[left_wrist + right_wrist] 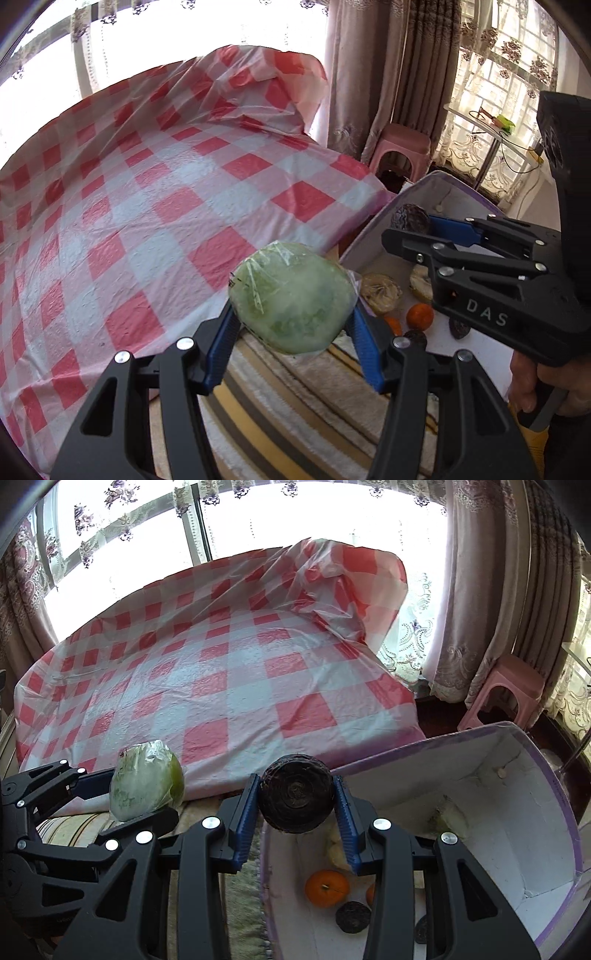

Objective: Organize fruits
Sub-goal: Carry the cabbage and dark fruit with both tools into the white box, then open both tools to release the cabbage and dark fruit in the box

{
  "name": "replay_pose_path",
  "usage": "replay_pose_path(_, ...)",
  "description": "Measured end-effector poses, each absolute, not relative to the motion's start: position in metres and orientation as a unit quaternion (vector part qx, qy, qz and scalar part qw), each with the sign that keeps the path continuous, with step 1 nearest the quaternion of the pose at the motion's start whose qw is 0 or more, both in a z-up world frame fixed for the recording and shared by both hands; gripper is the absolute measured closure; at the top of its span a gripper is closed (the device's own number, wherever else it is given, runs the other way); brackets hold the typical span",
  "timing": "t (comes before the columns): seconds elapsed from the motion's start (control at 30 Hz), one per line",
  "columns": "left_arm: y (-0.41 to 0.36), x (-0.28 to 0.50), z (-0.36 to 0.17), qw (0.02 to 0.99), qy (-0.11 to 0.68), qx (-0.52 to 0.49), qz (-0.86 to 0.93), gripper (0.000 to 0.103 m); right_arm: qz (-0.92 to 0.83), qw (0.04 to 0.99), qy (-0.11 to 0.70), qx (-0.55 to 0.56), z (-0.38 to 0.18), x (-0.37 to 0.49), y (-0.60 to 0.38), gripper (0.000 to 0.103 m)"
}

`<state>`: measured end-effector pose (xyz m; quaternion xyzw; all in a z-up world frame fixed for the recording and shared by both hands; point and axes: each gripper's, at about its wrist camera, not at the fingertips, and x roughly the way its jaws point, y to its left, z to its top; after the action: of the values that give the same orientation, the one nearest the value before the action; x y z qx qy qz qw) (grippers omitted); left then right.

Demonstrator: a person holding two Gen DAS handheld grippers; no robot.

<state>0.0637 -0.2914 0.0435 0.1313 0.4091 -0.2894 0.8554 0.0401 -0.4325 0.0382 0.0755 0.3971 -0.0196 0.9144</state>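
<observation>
Wrapped green fruit (291,299) clamped between left jaws, off table.

"DAS" in pale letters on the right tongs (410,221)

We see a bench (236,686) draped in a red-and-white checked plastic cloth, and right behind it a wide window (295,520) floods the room with white daylight through lace curtains. To the right of the bench hang heavy patterned drapes (476,590), with a pink plastic stool (498,698) at their foot. A striped rug (295,406) lies in front of the bench.
</observation>
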Motion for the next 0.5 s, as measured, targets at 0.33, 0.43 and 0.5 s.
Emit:
replay_pose_path(0.33, -0.366, 0.041, 0.018, 0.815, 0.430, 0.163, -0.353, 0.045, -0.097, 0.898, 0.423, 0.076, 0.012, 0.016, -0.500, 0.064)
replay_pose_path(0.43, -0.383, 0.040, 0.009, 0.805, 0.437, 0.182, -0.358, 0.045, -0.118, 0.888, 0.439, 0.068, 0.001, 0.011, -0.511, 0.064)
replay_pose_path(0.5, -0.395, 0.041, 0.000, 0.796, 0.446, 0.195, -0.361, 0.045, -0.126, 0.880, 0.453, 0.063, -0.008, 0.008, -0.517, 0.064)
